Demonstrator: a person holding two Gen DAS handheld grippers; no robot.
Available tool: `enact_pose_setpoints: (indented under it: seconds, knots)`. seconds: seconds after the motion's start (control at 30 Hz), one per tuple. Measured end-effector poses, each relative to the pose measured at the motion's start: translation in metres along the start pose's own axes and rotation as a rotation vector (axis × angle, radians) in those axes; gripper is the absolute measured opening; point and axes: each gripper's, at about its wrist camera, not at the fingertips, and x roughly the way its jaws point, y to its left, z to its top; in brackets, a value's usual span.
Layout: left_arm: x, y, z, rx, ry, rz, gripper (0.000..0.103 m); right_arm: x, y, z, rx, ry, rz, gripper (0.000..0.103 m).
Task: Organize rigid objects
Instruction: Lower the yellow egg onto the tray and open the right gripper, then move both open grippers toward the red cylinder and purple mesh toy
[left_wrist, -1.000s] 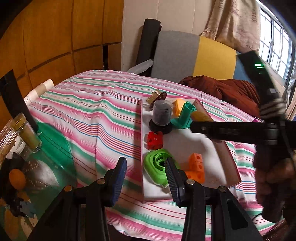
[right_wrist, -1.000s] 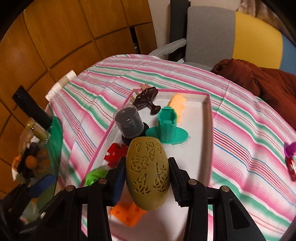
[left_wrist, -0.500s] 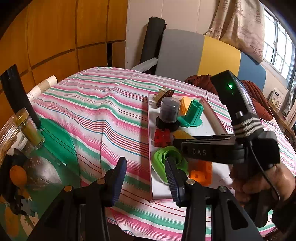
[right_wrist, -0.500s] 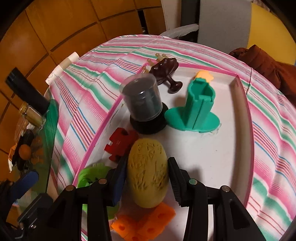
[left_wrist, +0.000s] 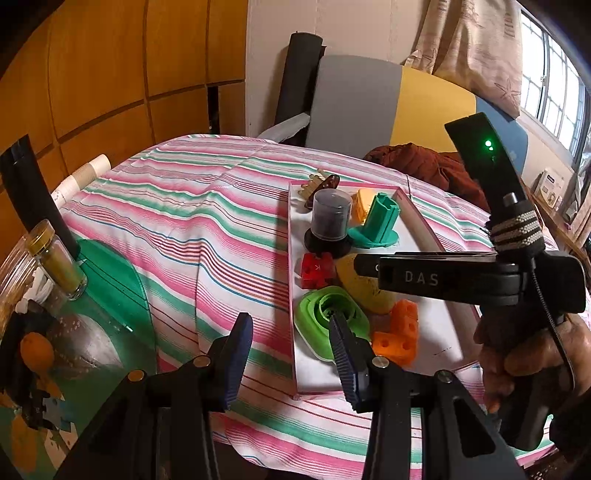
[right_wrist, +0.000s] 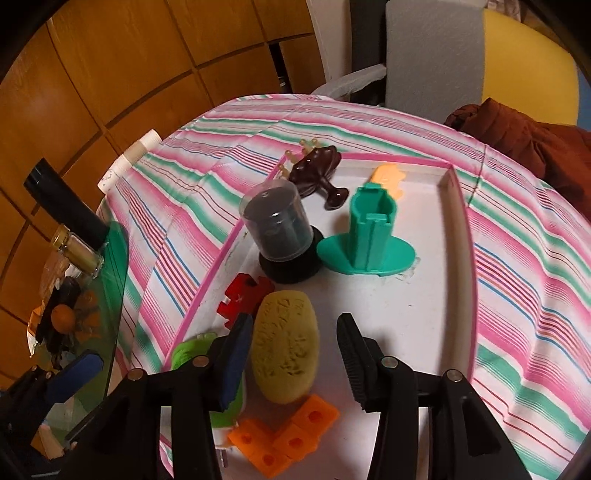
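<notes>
My right gripper (right_wrist: 293, 354) jaws were opening around the yellow embossed oval (right_wrist: 284, 347), which lay in the white tray (right_wrist: 424, 325) by the red block (right_wrist: 242, 299). Left gripper (left_wrist: 290, 354) hovered open, empty.

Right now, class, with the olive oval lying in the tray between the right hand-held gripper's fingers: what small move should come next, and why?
Probably lift the right hand-held gripper straight up and away. Its jaws are opening, a gap shows beside the olive oval, and the oval lies on the white tray between the red block and the orange piece, so the placing looks done.
</notes>
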Motion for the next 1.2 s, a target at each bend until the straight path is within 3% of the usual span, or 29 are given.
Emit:
enact_pose_setpoints:
  seconds: [0.6, 0.87, 1.2]
  knots:
    - [-0.004, -0.013, 0.002, 0.038, -0.003, 0.009, 0.043, -0.044, -0.014, -0.026, -0.039, -0.119, -0.068, 0.048]
    - [-0.006, -0.021, 0.004, 0.066, -0.007, 0.012, 0.043, -0.077, -0.035, -0.036, -0.059, -0.182, -0.107, 0.056]
    - [-0.008, -0.037, 0.005, 0.111, -0.007, 0.010, 0.043, -0.100, -0.088, -0.055, -0.044, -0.172, -0.203, 0.058]
